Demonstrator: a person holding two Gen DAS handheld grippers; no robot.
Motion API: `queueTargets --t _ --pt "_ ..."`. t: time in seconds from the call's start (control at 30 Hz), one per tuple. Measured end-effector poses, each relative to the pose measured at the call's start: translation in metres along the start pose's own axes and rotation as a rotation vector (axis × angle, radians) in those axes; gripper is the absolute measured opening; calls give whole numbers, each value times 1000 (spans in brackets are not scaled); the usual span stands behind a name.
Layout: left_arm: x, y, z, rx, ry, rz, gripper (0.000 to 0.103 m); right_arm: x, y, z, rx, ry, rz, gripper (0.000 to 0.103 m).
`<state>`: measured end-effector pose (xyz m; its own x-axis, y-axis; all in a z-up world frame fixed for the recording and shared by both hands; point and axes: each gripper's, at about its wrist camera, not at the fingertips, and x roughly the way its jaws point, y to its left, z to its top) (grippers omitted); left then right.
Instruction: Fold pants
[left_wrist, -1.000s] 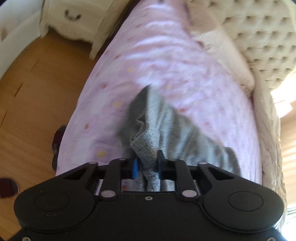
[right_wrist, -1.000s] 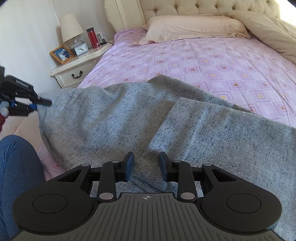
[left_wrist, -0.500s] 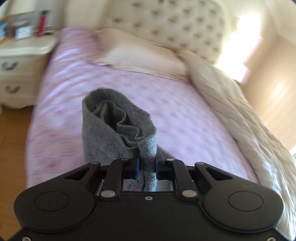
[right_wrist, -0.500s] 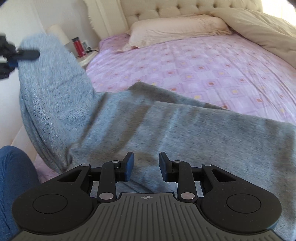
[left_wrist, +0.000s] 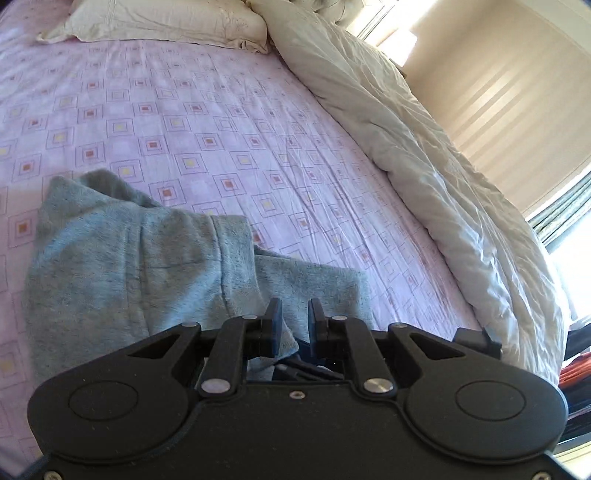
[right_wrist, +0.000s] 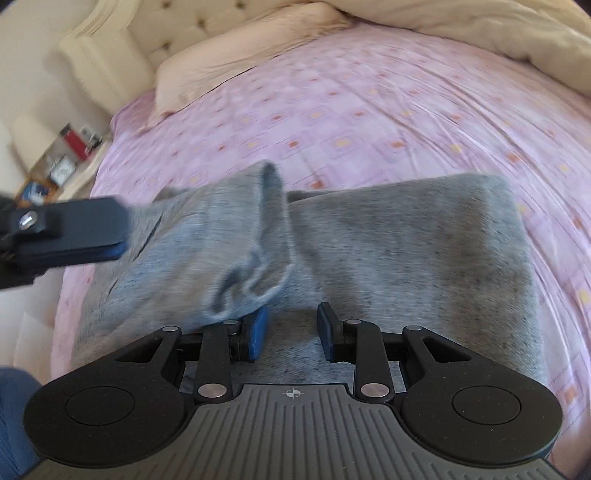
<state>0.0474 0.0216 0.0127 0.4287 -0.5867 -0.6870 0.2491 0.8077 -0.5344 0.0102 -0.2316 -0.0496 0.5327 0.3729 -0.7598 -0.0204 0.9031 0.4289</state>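
Your left gripper (left_wrist: 294, 314) sits over the pants (left_wrist: 122, 266), jaws near together, grip unclear; right gripper (right_wrist: 291, 325) apart, empty, over the folded part as if to pin it.

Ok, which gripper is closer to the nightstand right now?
Left. The left gripper is at the edge of the pants on the nightstand side; the right gripper hovers over the middle of the pants, farther from it.
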Motion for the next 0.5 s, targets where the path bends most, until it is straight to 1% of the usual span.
queueTargets --t 0.07,0.13,0.17,0.2,0.27,0.33,0.37,0.4,0.43,0.5 --pt "-9 1 2 5 -15 11 19 -2 -6 3 39 -9 -7 29" --pt "-21 3 2 18 -43 58 21 -6 -11 5 69 -47 -33 29" --pt "-24 3 2 24 -52 90 21 -10 -15 4 91 -79 -33 29" --pt "-24 5 3 28 -60 125 21 -13 -19 4 120 -116 -10 29" --pt "-31 17 -1 28 -61 201 21 -18 -27 8 198 -188 84 31" --pt "-34 27 -6 34 -54 266 21 -20 -28 10 227 -223 173 43" --pt "-35 33 -11 37 -50 288 21 -17 -27 11 224 -219 201 53" --pt "-37 38 -17 35 -43 309 22 -12 -25 12 218 -202 215 57" --pt "-37 42 -22 27 -34 326 22 -5 -24 11 214 -174 215 57" --pt "-43 50 -33 13 -20 337 22 9 -21 10 199 -102 192 58"
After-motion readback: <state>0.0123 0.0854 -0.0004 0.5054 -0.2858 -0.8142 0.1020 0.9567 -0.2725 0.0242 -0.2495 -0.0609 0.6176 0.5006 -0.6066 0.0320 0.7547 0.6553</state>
